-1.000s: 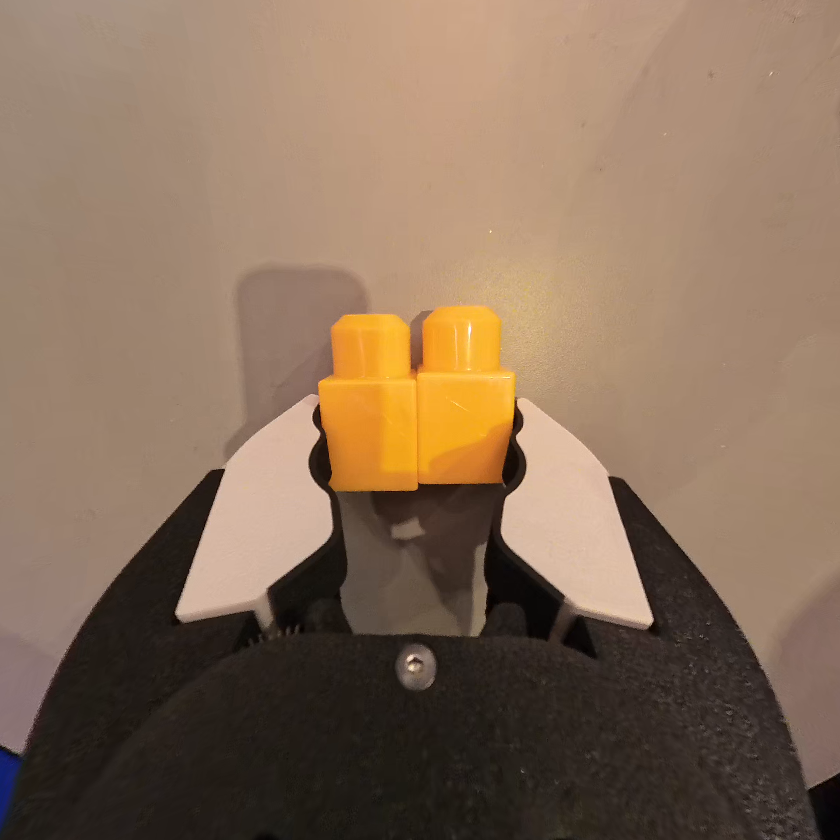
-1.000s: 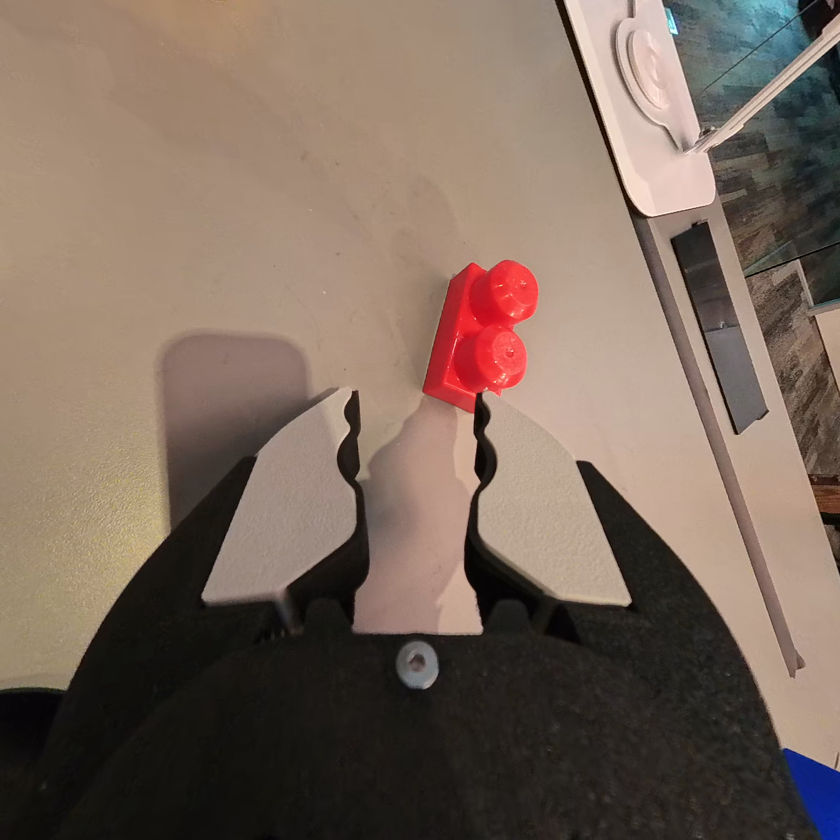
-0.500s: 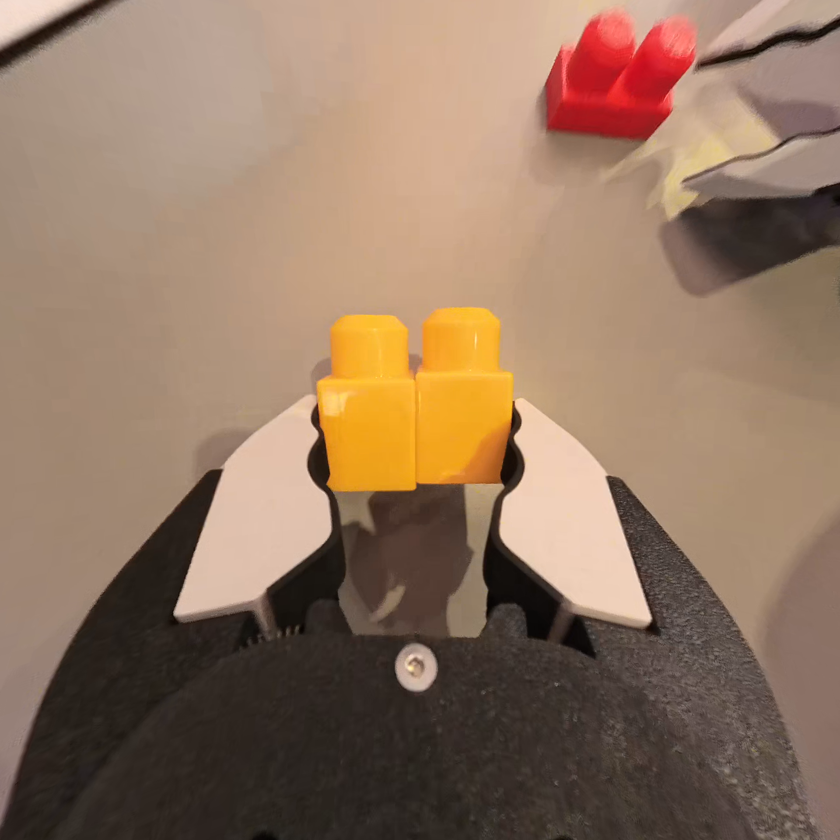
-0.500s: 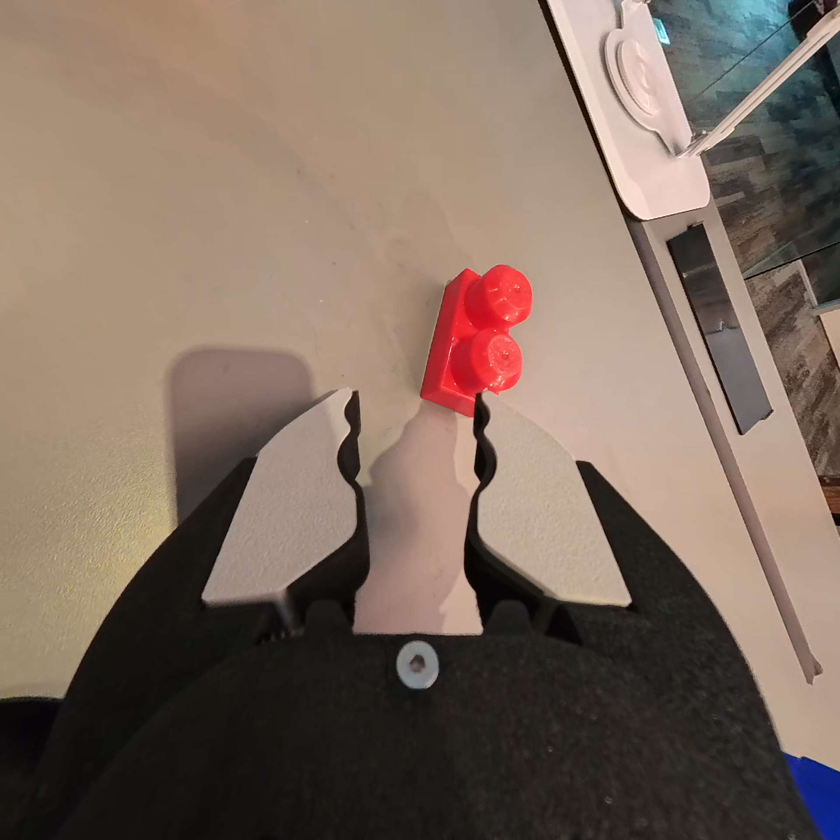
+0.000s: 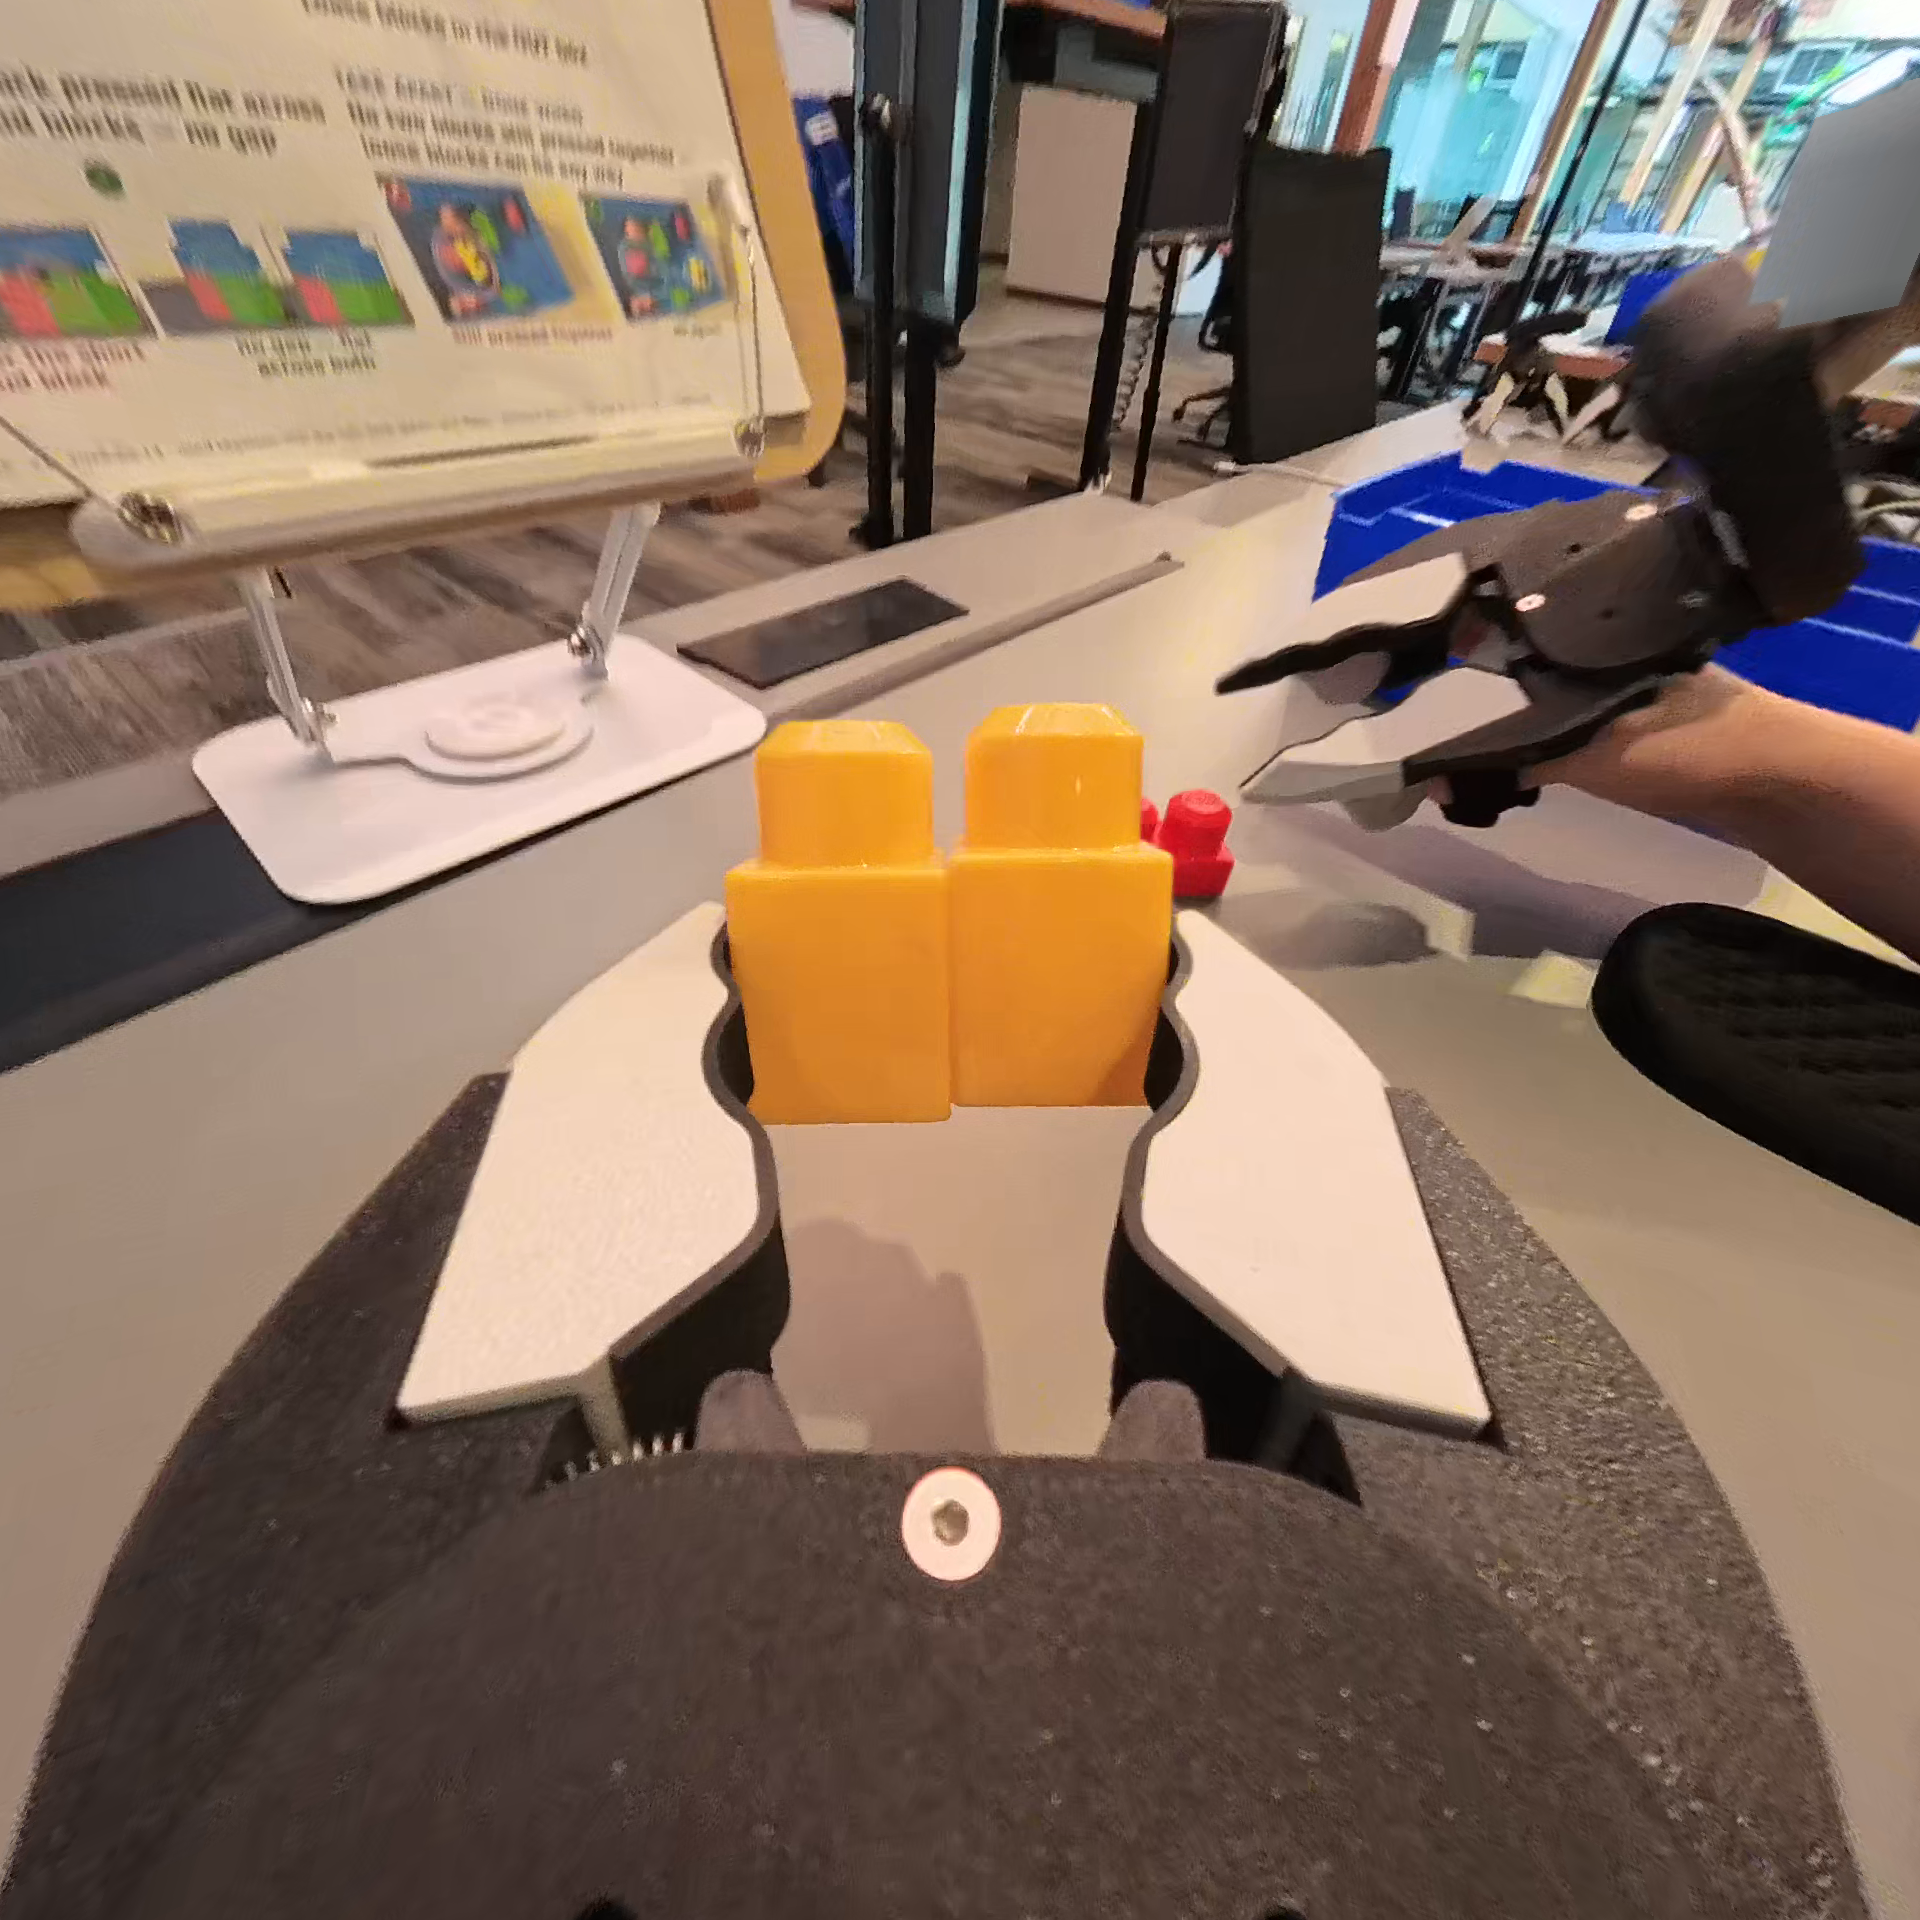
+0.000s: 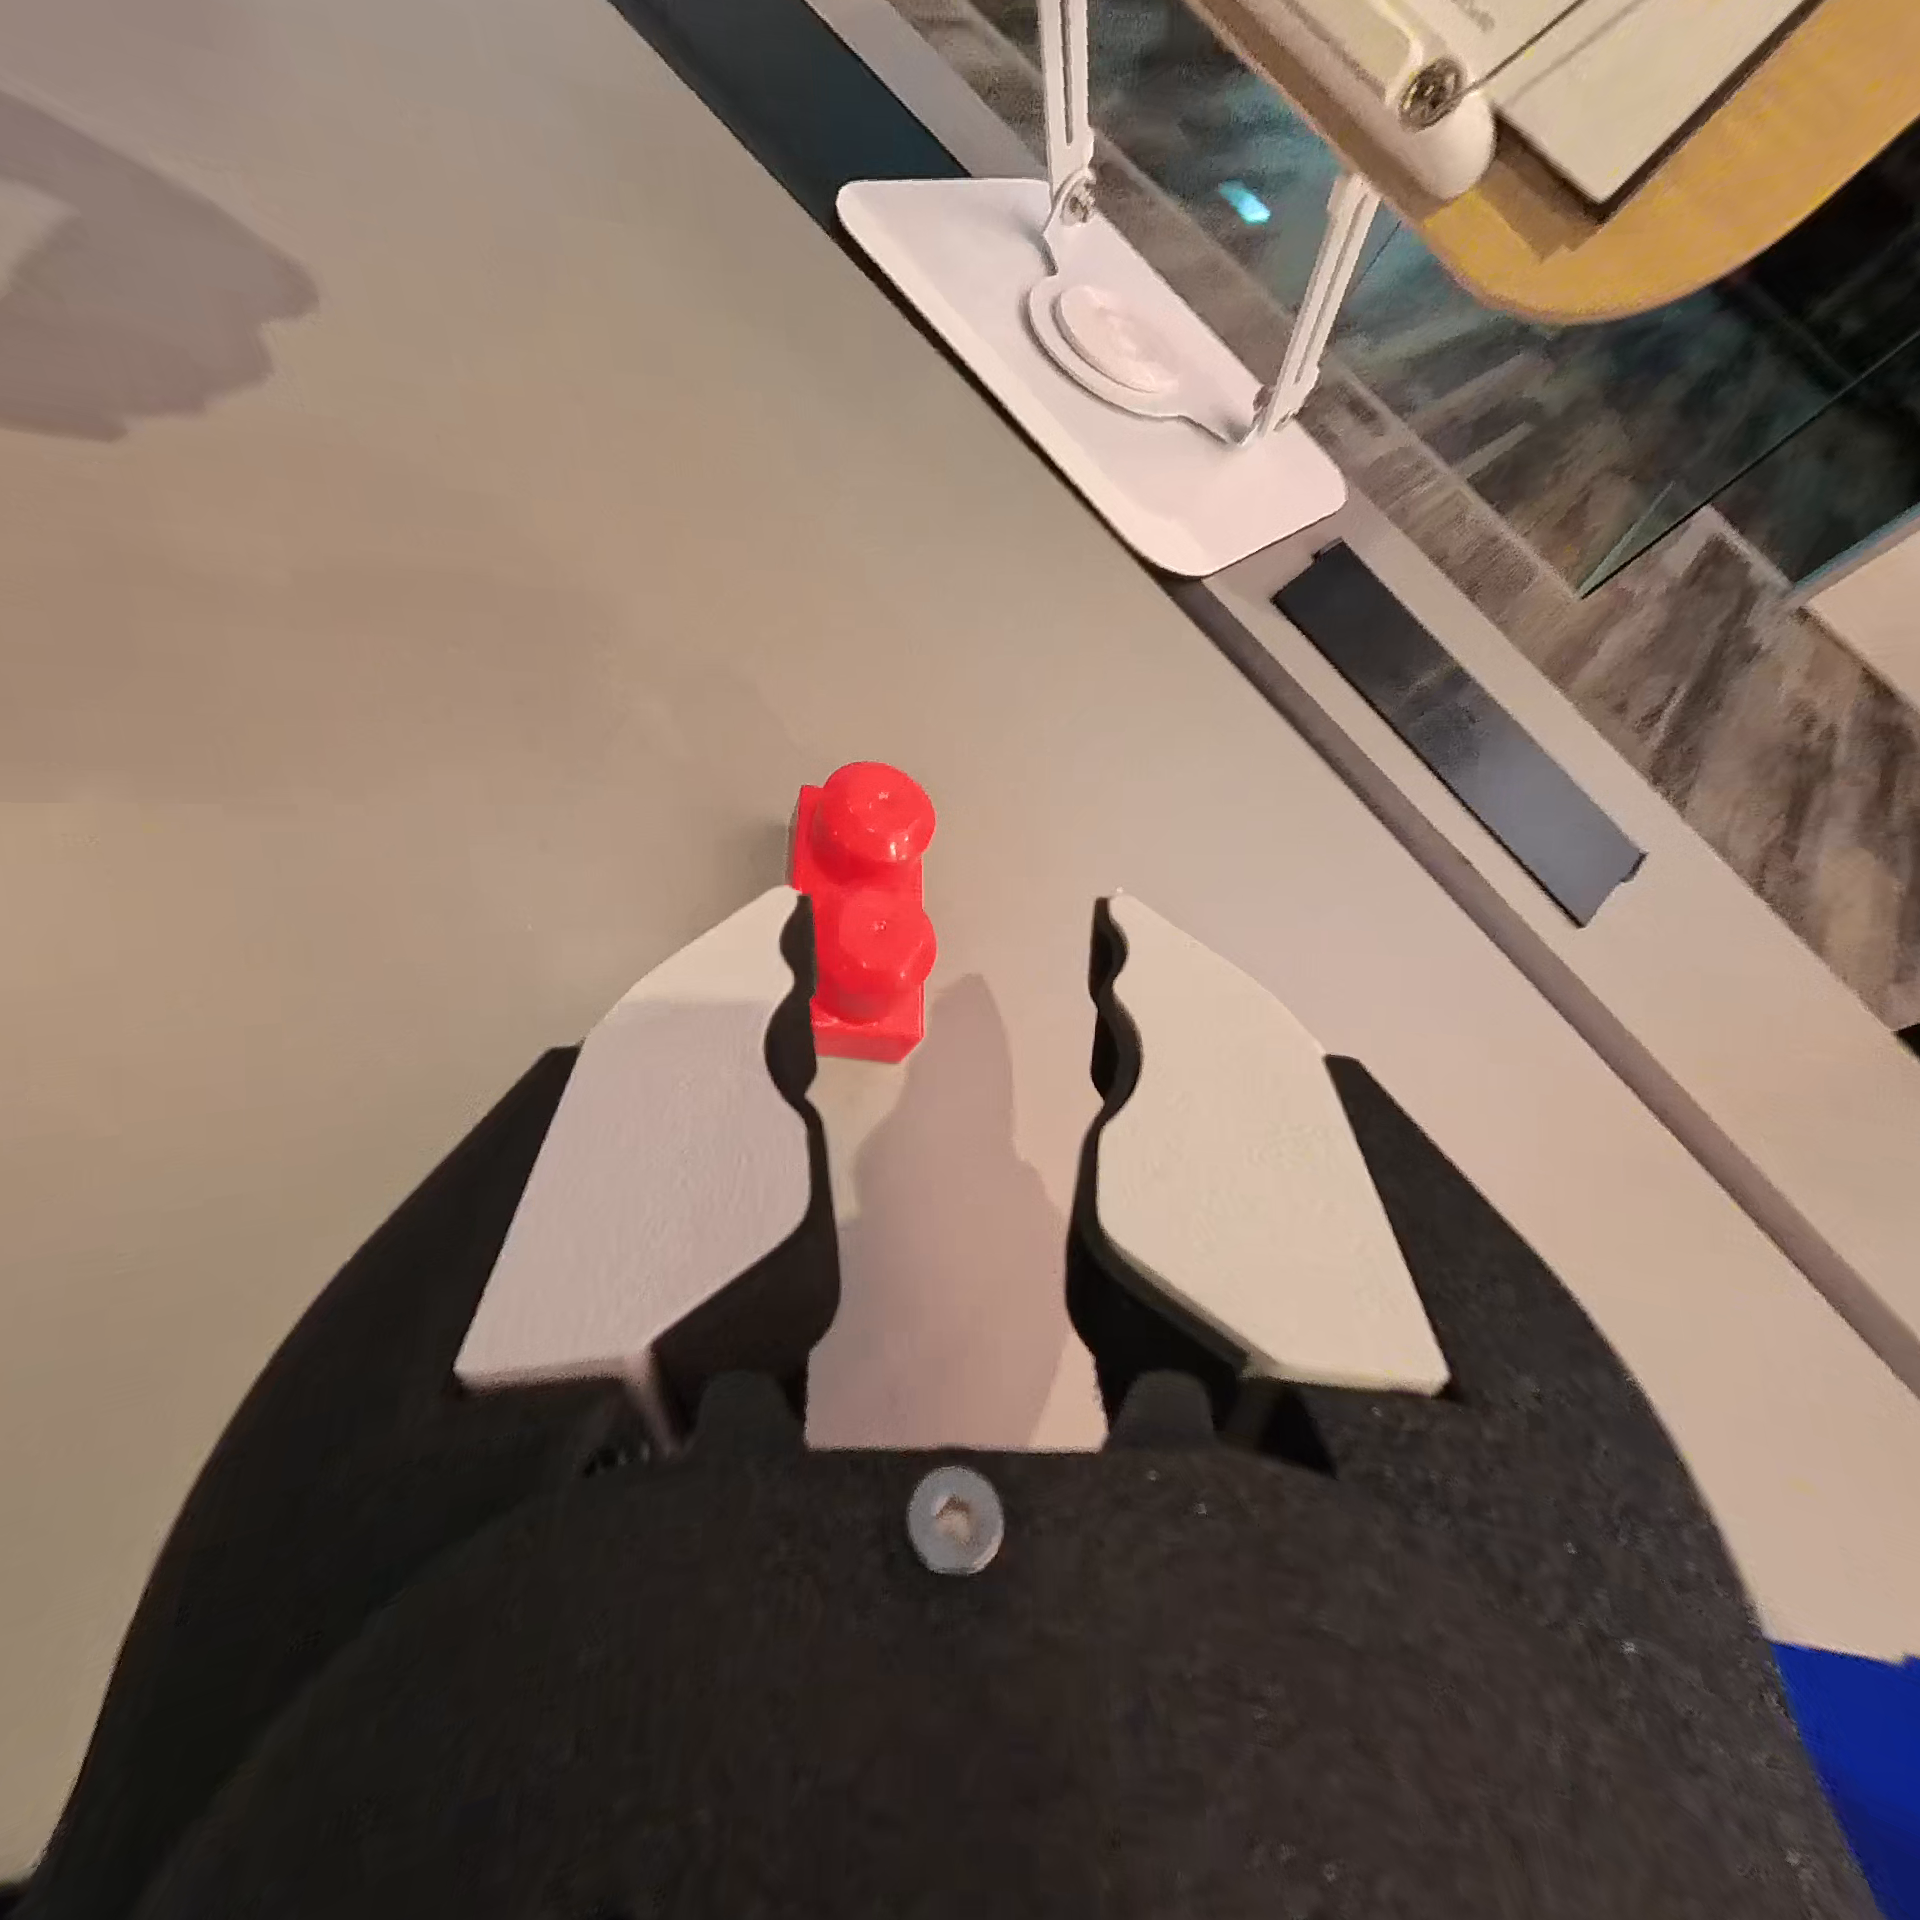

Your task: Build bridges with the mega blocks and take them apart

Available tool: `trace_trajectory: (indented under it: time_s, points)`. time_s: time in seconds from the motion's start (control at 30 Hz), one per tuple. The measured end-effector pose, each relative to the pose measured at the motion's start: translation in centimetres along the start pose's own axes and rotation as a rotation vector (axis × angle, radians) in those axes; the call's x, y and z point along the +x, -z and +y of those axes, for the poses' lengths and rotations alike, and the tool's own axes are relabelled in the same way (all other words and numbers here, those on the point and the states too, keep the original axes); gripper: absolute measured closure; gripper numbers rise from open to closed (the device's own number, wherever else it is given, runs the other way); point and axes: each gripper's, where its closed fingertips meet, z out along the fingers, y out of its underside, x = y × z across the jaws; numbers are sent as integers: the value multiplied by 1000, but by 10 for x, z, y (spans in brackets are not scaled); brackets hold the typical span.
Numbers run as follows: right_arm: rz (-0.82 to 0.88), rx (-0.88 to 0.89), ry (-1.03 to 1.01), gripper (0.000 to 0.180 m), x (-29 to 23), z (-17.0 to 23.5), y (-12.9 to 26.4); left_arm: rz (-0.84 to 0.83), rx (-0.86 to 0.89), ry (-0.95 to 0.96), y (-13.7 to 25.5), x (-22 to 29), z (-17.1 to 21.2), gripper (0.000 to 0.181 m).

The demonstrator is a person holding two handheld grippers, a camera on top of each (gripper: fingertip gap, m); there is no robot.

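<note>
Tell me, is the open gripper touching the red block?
Apart. In the left wrist view the right gripper hovers open above the table, with clear space between its fingertips and the red block.

L claw (image 5: 948, 1023) clamped, R claw (image 6: 948, 940) agape

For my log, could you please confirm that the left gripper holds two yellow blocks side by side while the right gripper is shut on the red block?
Not quite. The left gripper does hold the two yellow blocks side by side, but the right gripper is open. The right wrist view shows its jaws spread, with the red block lying on the table by the left jaw, ungripped.
</note>
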Motion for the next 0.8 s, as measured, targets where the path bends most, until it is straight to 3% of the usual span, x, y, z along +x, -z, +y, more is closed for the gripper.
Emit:
trace_trajectory:
  time_s: [0.13, 0.33, 0.8]
  points:
    - [-67, -77, -8, 130, -8, 3, -19, 1, 95, -48, 8, 7, -13, 106]
    - [-85, -123, -105, 148, -16, 16, -37, 33, 183, -68, 19, 16, -25, 106]
    - [-238, -113, -378, 141, -27, 21, -44, 91, 237, -50, 28, 27, -32, 106]
